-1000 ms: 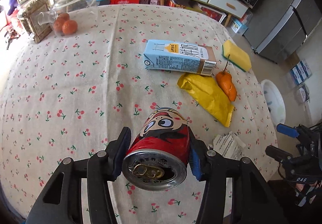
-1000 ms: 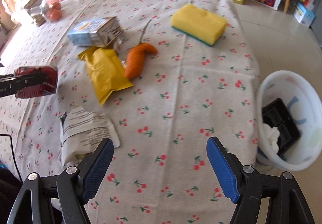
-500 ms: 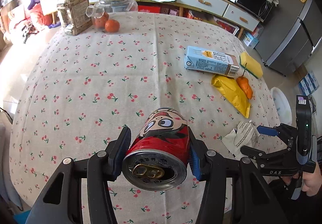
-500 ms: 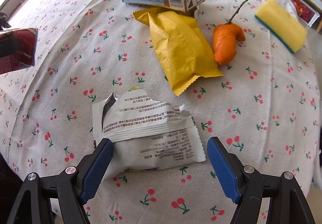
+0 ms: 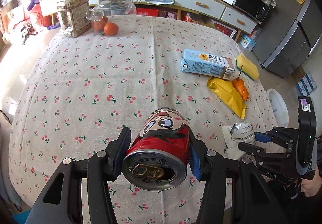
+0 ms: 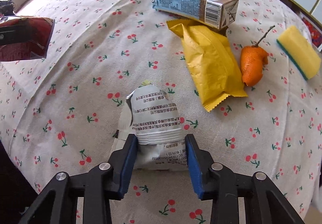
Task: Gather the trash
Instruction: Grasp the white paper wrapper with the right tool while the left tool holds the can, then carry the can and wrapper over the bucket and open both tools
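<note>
The white crinkly snack wrapper [image 6: 155,123] lies on the desk [image 6: 100,62] with its cherry-print cloth, and its near end is hidden between the blue pads. Its small black print is upside down and too tiny to read. The right gripper [image 6: 161,155] has just been closing, and its pads now squeeze the wrapper's sides. Just past the wrapper lies a yellow foil packet [image 6: 211,68], partly tucked under a light blue drink carton [image 6: 193,4] with a barcode. An orange peel with a stem [image 6: 252,64] and a yellow sponge [image 6: 297,52] lie to the wrapper's right. The left gripper [image 5: 159,151] holds a red cartoon drink can [image 5: 161,149] tight, above the desk, left of the wrapper. The right gripper's body reads "DAS".
</note>
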